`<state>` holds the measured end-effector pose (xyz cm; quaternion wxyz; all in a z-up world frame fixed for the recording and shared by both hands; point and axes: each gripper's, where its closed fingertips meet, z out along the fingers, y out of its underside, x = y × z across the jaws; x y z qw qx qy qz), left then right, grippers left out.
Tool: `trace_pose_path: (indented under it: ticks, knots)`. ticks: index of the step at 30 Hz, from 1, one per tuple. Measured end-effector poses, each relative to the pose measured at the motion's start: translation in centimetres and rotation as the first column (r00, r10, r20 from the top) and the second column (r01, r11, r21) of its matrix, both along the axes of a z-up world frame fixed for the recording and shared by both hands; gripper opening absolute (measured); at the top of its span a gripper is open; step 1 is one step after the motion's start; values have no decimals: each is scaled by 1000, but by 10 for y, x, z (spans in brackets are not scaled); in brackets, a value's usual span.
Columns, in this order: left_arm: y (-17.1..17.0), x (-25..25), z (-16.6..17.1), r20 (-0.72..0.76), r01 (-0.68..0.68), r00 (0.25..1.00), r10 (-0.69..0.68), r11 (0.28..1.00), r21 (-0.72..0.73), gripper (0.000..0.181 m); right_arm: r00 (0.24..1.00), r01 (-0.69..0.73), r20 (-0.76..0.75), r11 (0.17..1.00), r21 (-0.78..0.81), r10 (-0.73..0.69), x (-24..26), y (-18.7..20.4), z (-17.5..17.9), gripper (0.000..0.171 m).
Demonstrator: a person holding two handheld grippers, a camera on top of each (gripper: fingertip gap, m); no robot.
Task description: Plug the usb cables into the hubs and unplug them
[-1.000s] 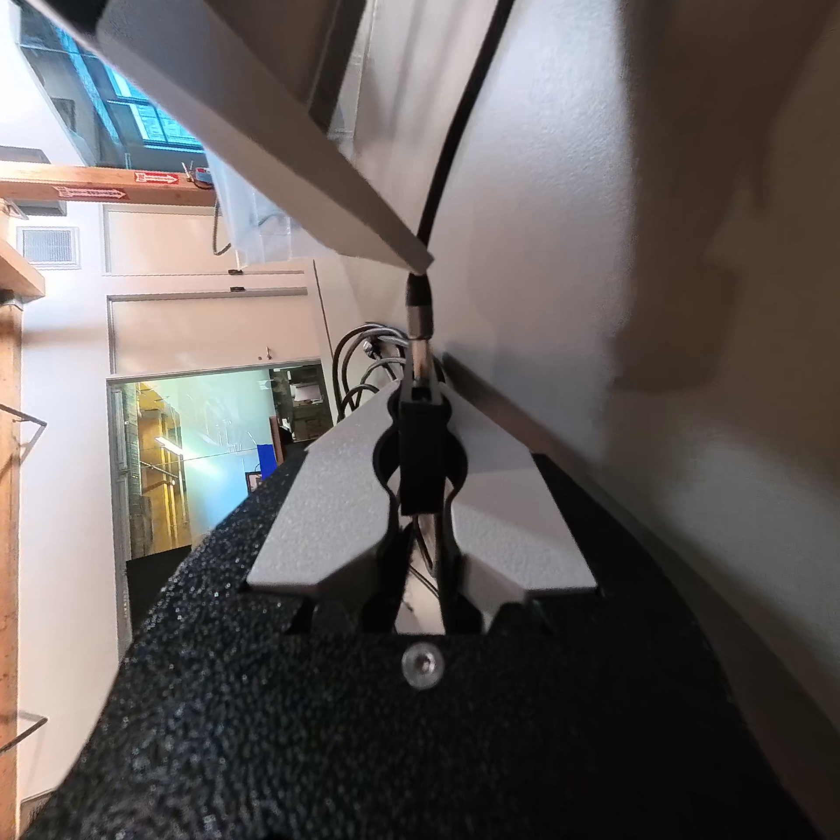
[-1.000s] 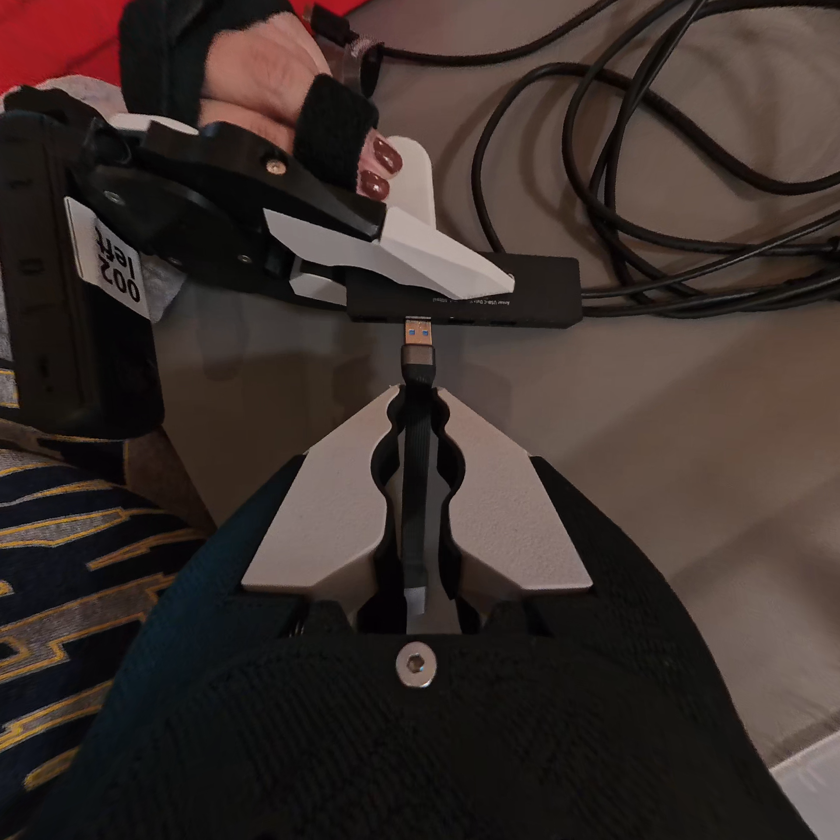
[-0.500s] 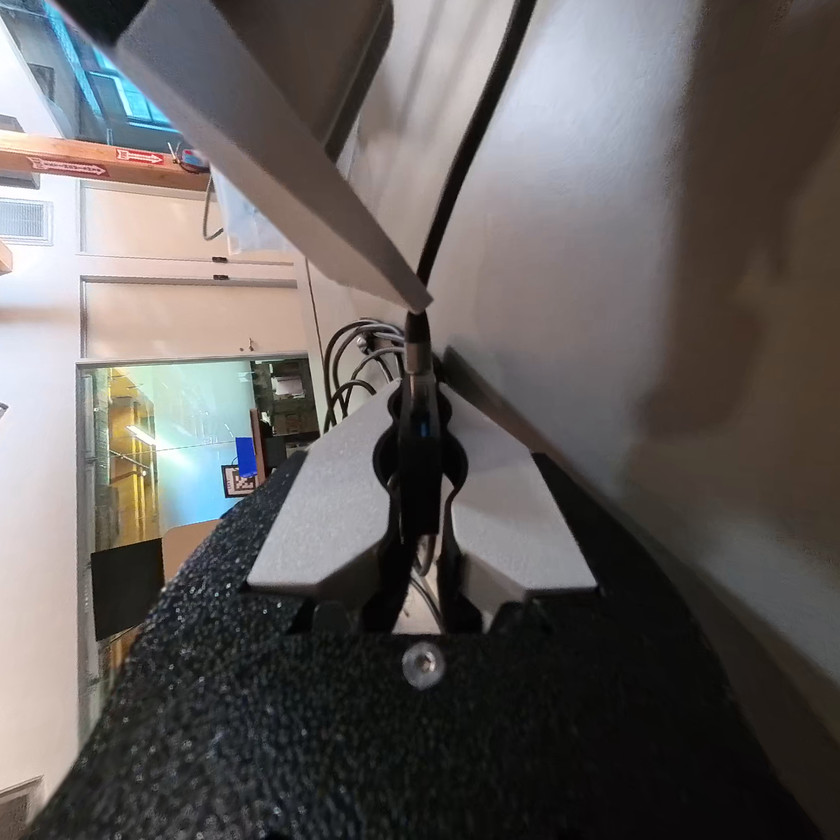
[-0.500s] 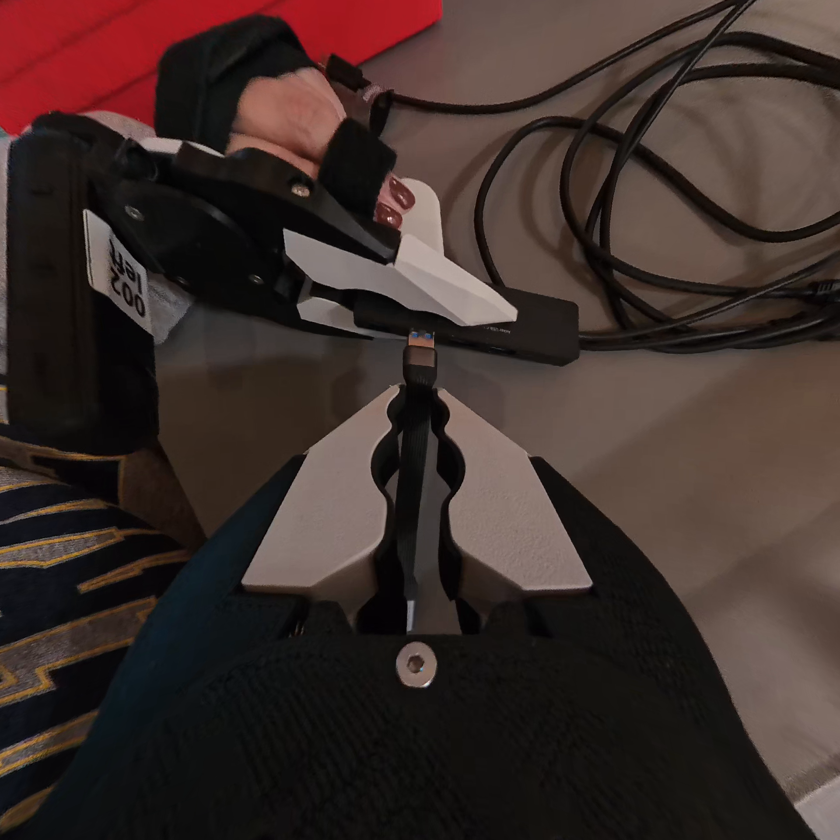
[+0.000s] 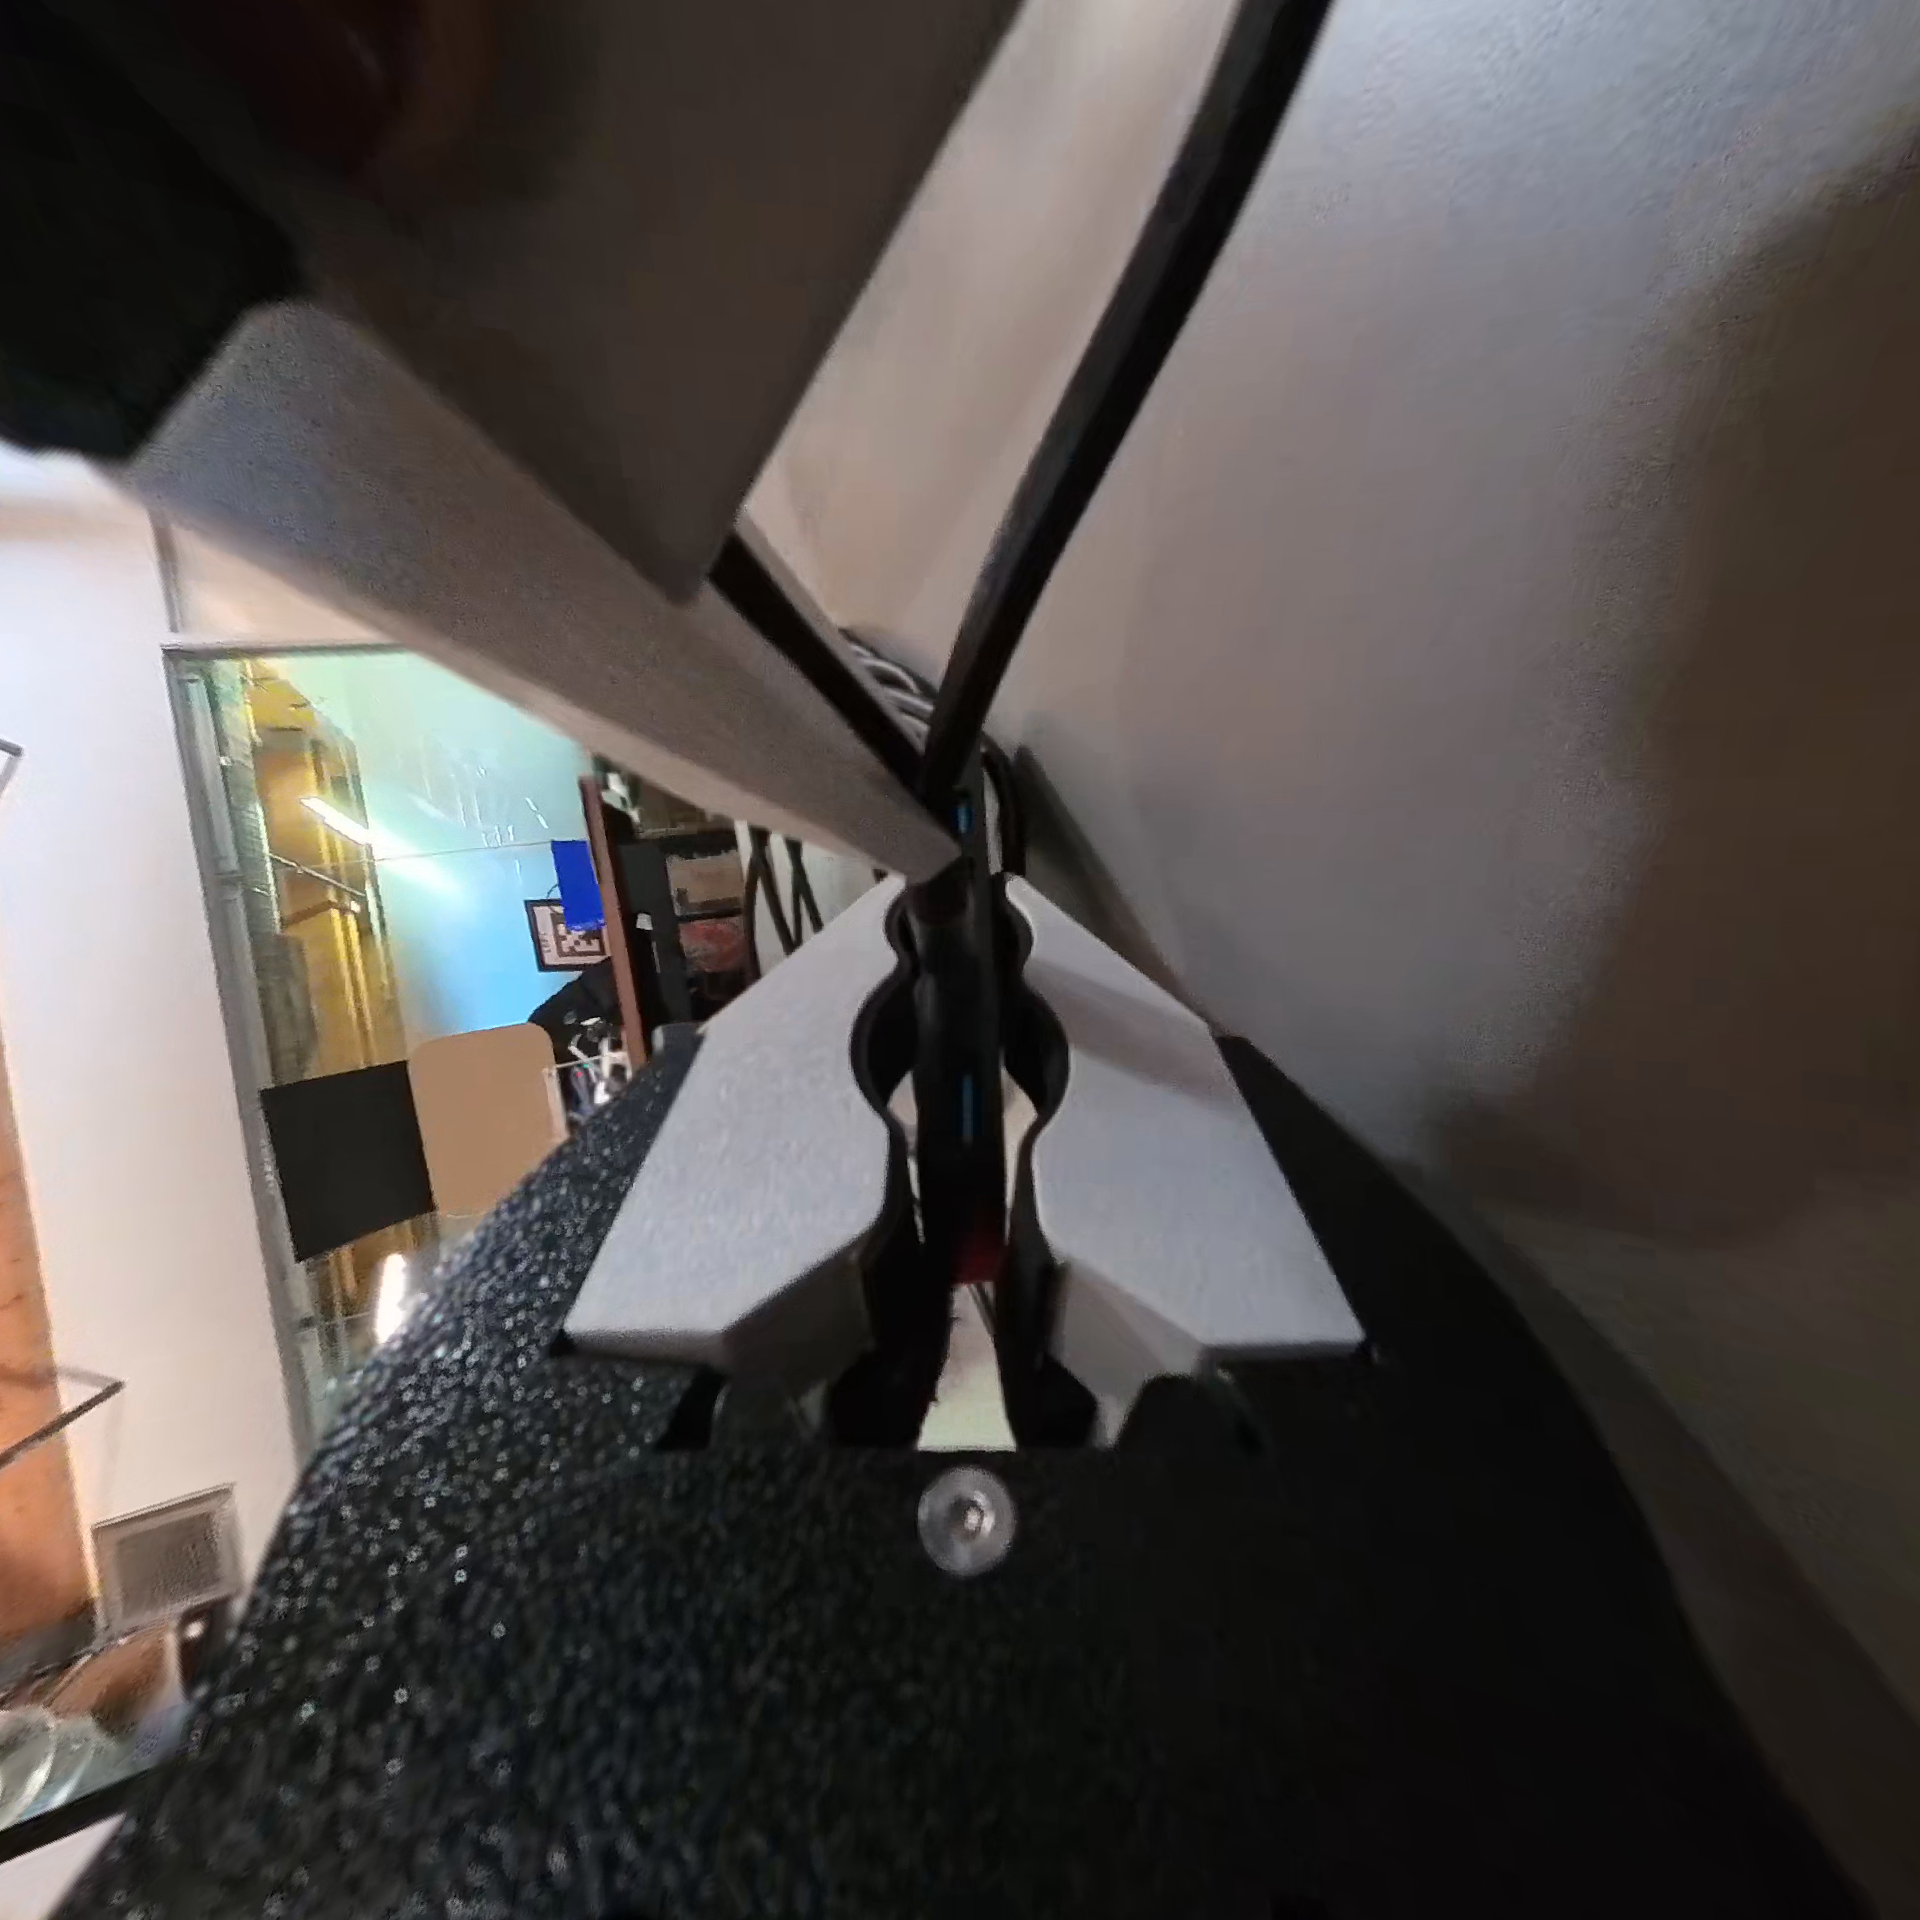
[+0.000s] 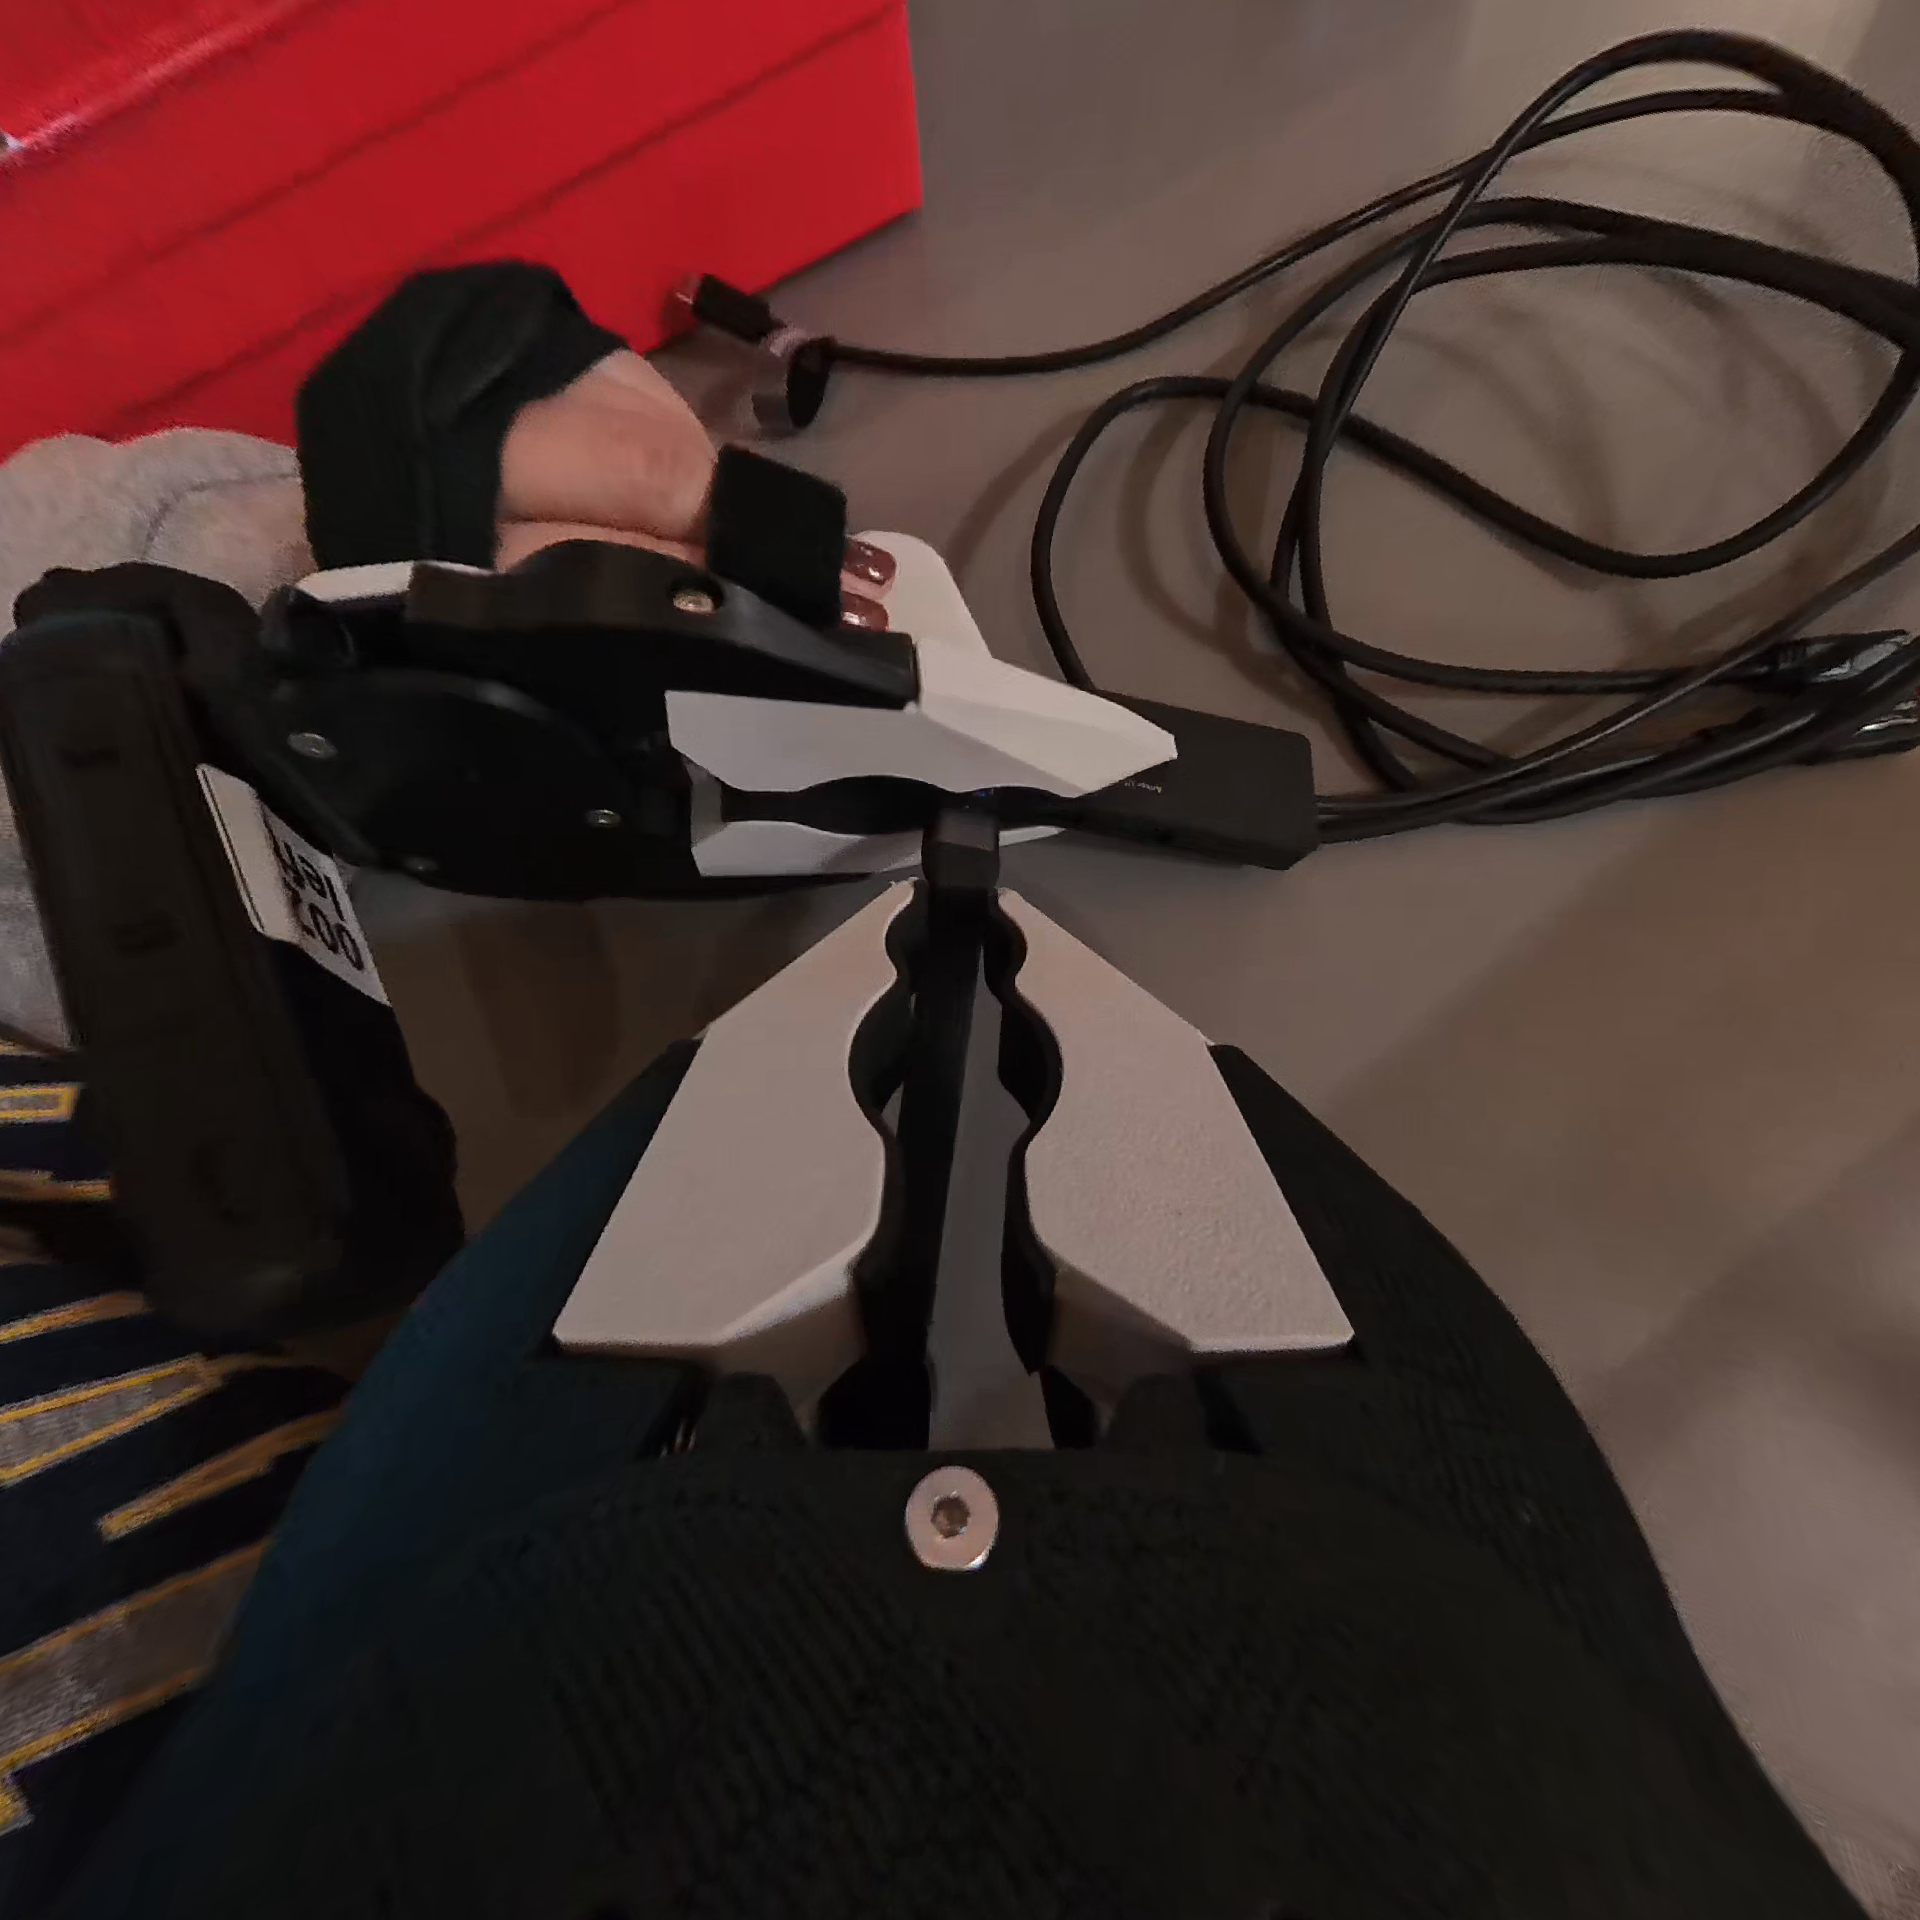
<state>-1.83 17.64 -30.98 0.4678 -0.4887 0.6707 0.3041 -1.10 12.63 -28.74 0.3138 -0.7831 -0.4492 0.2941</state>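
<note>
The right gripper (image 6: 951, 914) has its jaws clamped on a flat black usb cable (image 6: 940, 1091), which runs up between the two white fingers (image 6: 1164, 1143) toward twelve o'clock. The cable's plug (image 6: 961, 847) sticks out past the fingertips and meets the front edge of the black hub (image 6: 1226, 790); how deep it sits in the port cannot be told.

The hub lies on the grey tabletop (image 6: 1507, 1039), and its left end is pinched from nine o'clock by the left gripper (image 6: 1039, 774), jaws closed on it from above and below. A hand (image 6: 582, 468) in a black fingerless glove holds that gripper.

From the hub's right end a bundle of black cables (image 6: 1455, 416) loops away toward two o'clock. A loose connector (image 6: 727, 312) rests at eleven o'clock beside a red box (image 6: 416, 135).

In the left wrist view, the left gripper (image 5: 961, 894) grips the hub (image 5: 956, 1081) edge-on between its fingers, with the cable (image 5: 1143, 343) rising toward one o'clock along the tabletop (image 5: 1507, 520) and a finger of the right gripper (image 5: 623, 665) slanting in from ten o'clock.
</note>
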Motion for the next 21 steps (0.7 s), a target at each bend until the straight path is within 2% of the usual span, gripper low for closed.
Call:
trace_pose_path:
  ticks: [4,9,13,17,19,21]
  knots:
    - [0,0,0,51,-7,999,9,999,-40,8,1000,5,21,998,65,-6,-1,1,1,8]
    - [0,1,-1,190,31,982,2,985,-170,9,1000,2,18,994,106,-4,-2,4,6,8]
    - [-1,-8,-6,209,47,978,4,970,-238,25,999,4,35,996,91,-7,1,4,-3,8]
    - [-9,-6,-3,166,128,981,-98,975,-183,20,1000,10,20,997,81,-12,4,3,-5,8]
    - [-7,-6,3,129,113,987,-98,988,-110,10,1000,11,3,996,88,-12,5,3,-2,8]
    - [-7,-5,5,120,81,990,-68,991,-111,9,1000,9,-2,994,107,-9,6,3,1,8]
